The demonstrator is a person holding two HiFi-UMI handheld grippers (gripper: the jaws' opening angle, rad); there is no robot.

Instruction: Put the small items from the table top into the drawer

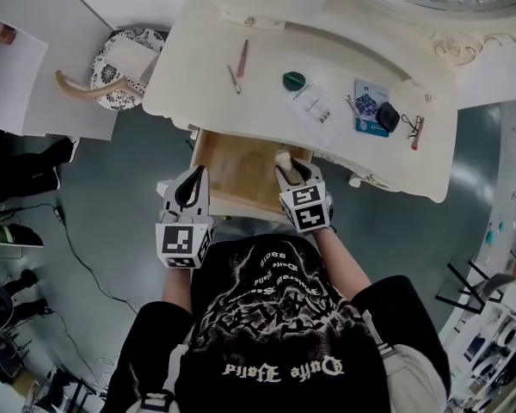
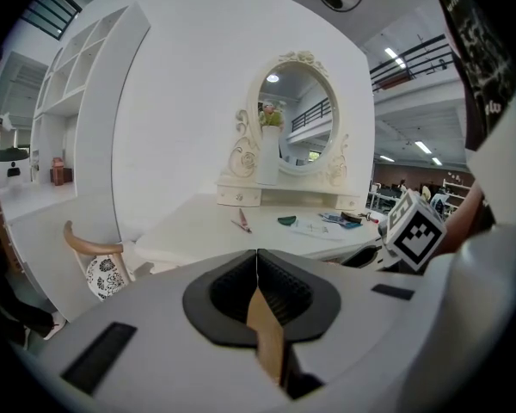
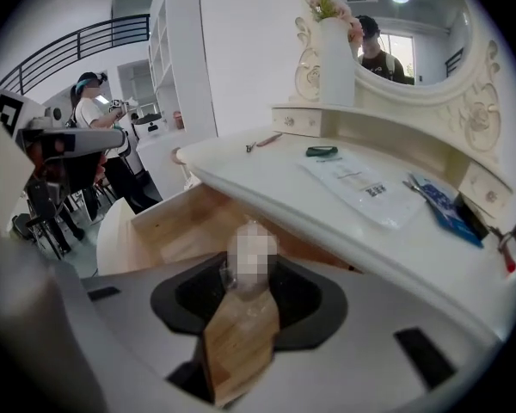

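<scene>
- While the right gripper (image 1: pixel 285 171) clamps a small pale item (image 1: pixel 282 157), that item sits right at the jaw tips, over the right side of the open drawer (image 1: pixel 234 167), just below the table (image 1: pixel 198 67) edge.
- Item: cream-coloured and stubby, poking out past the jaws; something clear wraps it, and a blur hides the rest.
- Left gripper (image 2: pixel 256 269): jaws pressed together with nothing in them, hovering at the drawer's left front corner.
- Beyond the drawer, up on the table top: a pink tool (image 1: pixel 241 60), a green lid (image 1: pixel 294 81), a clear packet (image 1: pixel 315 107) and a blue card (image 1: pixel 370 104), all well apart from both grippers.
</scene>
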